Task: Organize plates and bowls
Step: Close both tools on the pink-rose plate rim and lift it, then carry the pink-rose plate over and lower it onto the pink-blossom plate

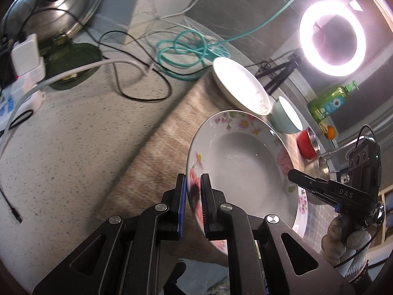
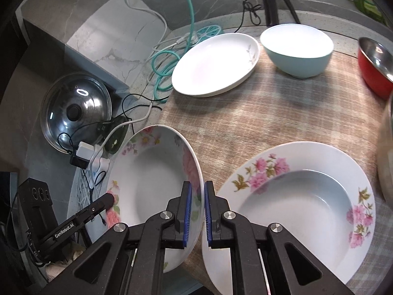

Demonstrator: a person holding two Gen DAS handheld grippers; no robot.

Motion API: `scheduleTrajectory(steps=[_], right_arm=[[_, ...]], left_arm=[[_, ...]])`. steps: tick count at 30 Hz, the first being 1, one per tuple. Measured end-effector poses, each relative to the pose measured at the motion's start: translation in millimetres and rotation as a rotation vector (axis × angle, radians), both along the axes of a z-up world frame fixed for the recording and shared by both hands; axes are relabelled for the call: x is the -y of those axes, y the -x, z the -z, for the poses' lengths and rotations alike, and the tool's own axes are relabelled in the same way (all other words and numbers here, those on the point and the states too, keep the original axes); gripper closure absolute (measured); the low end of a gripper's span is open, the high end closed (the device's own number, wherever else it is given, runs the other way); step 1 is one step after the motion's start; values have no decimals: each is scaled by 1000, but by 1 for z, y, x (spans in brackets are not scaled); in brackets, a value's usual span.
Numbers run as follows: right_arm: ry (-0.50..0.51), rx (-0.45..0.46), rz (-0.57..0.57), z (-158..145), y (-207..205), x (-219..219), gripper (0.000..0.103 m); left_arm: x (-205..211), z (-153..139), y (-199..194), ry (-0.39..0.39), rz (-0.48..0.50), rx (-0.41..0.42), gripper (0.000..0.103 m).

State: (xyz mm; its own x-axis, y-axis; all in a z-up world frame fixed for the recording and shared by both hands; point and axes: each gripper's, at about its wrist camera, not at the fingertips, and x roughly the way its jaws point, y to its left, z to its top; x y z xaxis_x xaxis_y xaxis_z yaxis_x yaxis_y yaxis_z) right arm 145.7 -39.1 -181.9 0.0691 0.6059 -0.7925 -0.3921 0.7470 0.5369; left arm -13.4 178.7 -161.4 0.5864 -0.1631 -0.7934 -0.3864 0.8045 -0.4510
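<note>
On the bench (image 2: pixel 258 123), a tilted floral plate (image 2: pixel 152 184) is lifted at the near left, both claws clamped on its rim: right claw (image 2: pixel 196 211) and left claw (image 1: pixel 192 204). A second floral plate (image 2: pixel 302 196) lies flat just right. Farther back sit a white plate (image 2: pixel 216 64) and a blue bowl (image 2: pixel 297 49).

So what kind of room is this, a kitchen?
Probably a home kitchen counter, rigged for filming: a pot lid leans at the stone wall, a dish-soap bottle stands behind, and plates and a bowl sit on a checked cloth beside a ring light.
</note>
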Motion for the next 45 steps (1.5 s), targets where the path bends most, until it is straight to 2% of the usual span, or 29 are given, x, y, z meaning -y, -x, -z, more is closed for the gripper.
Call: scheduleTrajectory(steps=[12, 28, 45], right_arm=[[-18, -8, 119, -4, 3, 58, 93], [-25, -43, 281, 7, 9, 131, 93], [-20, -75, 368, 24, 11, 167, 93]], left_arm=[[38, -3, -25, -2, 111, 8, 94], [87, 5, -54, 2, 251, -10, 94], [117, 14, -75, -5, 338, -34, 94]])
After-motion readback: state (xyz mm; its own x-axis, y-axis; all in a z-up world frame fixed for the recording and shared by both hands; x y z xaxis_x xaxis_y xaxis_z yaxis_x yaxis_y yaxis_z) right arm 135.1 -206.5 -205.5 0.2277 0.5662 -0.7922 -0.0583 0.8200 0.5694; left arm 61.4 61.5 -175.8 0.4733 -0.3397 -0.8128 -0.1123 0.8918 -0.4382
